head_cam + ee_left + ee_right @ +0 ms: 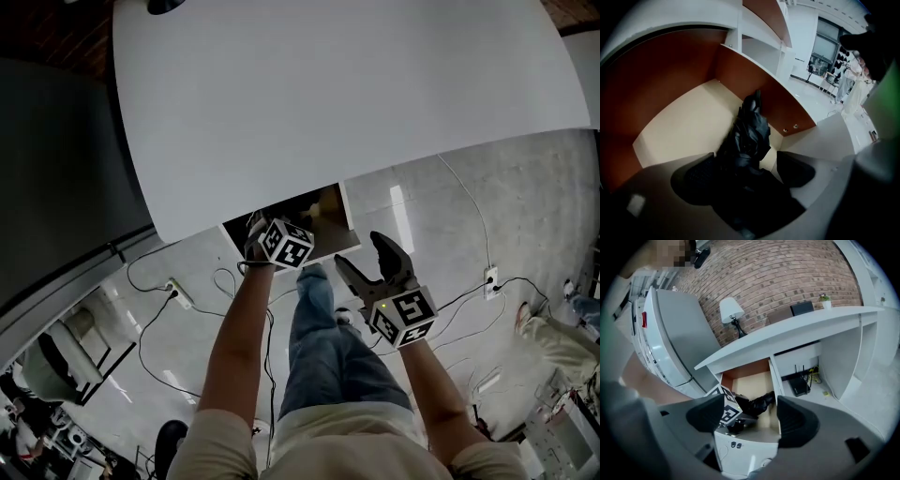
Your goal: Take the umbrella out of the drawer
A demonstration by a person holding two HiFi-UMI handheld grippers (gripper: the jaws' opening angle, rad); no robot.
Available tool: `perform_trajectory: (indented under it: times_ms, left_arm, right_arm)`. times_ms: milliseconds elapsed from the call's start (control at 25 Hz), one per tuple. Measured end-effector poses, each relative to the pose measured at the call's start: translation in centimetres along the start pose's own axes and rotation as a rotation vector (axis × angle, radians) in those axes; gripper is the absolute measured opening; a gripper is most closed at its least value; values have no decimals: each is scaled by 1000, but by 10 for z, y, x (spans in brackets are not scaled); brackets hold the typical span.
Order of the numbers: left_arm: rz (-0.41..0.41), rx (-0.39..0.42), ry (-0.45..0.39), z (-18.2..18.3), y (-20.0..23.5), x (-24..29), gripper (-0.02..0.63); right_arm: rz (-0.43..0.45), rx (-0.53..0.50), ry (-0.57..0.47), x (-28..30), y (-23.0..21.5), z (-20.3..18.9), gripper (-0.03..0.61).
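Note:
The black folded umbrella (751, 131) lies along the right wall of the open drawer (684, 126), on its pale floor. My left gripper (745, 171) points down into the drawer with its jaws wide open. The umbrella's near end lies between the pads, which do not press on it. In the head view my left gripper (284, 242) reaches into the drawer (330, 246) under the white desk top. My right gripper (364, 255) hangs open and empty in front of the drawer. From the right gripper view the umbrella (761, 404) shows beside the left gripper's marker cube (724, 409).
The white desk top (356, 103) overhangs the drawer. A black router (801, 385) and cables sit on the floor under the desk to the right. Cables and wall sockets (173, 292) lie on the floor near my legs. A lamp (731, 311) stands on the desk.

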State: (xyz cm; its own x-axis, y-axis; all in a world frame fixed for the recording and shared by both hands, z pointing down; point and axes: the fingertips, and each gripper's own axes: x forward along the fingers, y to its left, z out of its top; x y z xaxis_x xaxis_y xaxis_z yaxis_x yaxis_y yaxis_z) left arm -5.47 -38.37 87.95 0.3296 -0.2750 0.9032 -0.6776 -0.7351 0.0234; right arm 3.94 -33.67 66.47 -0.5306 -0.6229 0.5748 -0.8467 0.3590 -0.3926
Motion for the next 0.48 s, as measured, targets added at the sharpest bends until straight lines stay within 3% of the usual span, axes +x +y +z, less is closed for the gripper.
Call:
perform_trajectory:
  times_ms: [280,480]
  left_arm:
    - [117,186,65,-10,15,22,400]
    - [173,201,63,-11,19,24,333]
  right_arm:
    - [-2,44,17,5,-9,-16,347]
    - [-11,54,26,1,-15,-22,347]
